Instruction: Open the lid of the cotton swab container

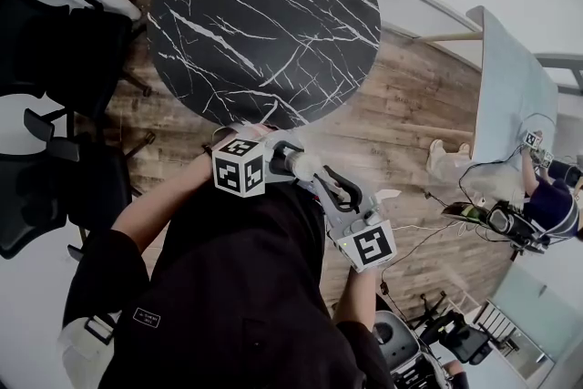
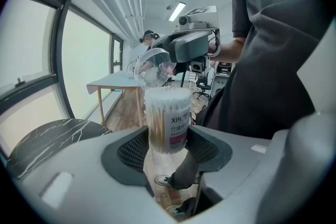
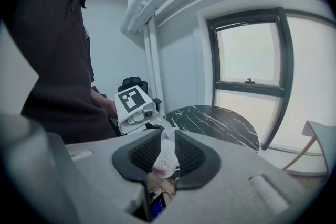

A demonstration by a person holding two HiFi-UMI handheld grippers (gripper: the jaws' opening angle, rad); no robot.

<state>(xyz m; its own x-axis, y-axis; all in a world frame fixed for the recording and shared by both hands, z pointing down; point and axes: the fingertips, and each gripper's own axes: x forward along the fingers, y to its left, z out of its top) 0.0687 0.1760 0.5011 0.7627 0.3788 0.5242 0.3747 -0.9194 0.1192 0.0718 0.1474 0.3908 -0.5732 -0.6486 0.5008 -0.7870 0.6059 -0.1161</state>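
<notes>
Office room: wood floor (image 1: 428,105), round black marble tabletop (image 1: 264,14) on the far side, black chairs (image 1: 55,50) at left.

Cotton swab container (image 2: 168,118) not on the tabletop. Held in mid-air in front of the torso, near side of the table edge. Clamped in left gripper (image 2: 167,147), set wide, ribbed pads pressing the lower body from both sides. Right gripper (image 3: 167,157) set narrow, pinching the clear lid (image 2: 152,66) edge-on by its thin wall.

Handling, as a judgement:
- Light. Thin clear plastic, fairly stiff but likely to flex or crack under a hard squeeze.
- Smooth wall, probably slippery, so worth keeping it on the ribbed pads with only moderate force.
- Best hold low on the body, as now, clear of the mouth.
- Lid best taken by its rim only.
- Swabs loose inside, likely to spill if tipped.

Orientation:
- Long axis vertical, mouth up.
- White swab tips (image 2: 168,93) packed at the top.
- Label (image 2: 177,126) facing the left gripper's camera.
- Lid tilted, sitting up and left of the mouth in the left gripper view, lower edge close to the rim.
- Cannot tell whether a hinge joins it there or the lid is fully free.
</notes>
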